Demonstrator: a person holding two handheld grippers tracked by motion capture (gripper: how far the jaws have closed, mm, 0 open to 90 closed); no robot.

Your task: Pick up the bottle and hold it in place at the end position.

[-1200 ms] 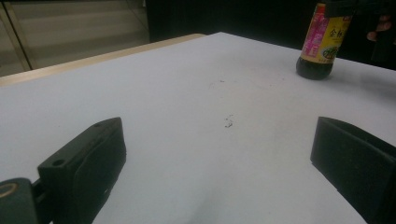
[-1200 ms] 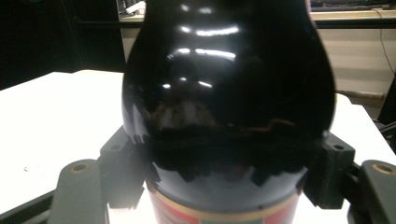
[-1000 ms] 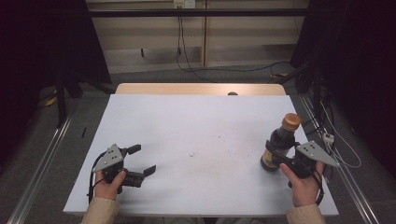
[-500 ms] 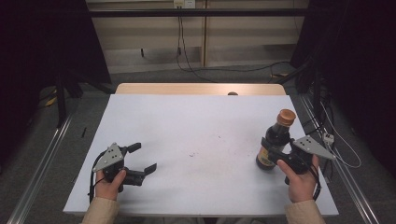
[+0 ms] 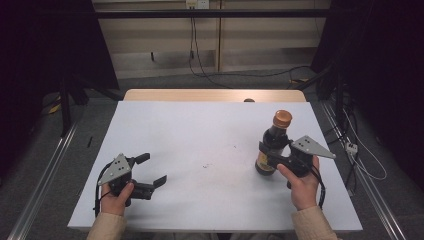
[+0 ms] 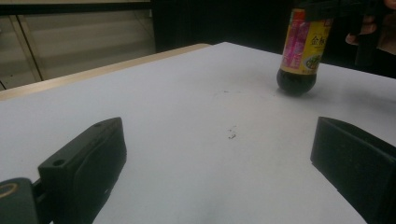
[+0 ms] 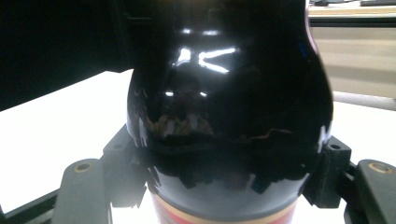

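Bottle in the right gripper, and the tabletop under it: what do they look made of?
Bottle: dark, glossy glass or hard plastic, I can't tell which; sharp light reflections on its shoulder, printed paper-like label, smooth orange-brown cap, probably plastic. Tabletop: matte white board or laminate, with soft shadows and a few small dark specks.

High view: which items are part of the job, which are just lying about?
In the job:
- sauce bottle, upright, dark, orange cap
- right gripper, fingers shut around the bottle
- left gripper, open, holding nothing

Lying about:
- white table with a small dark speck
- cables on the floor behind
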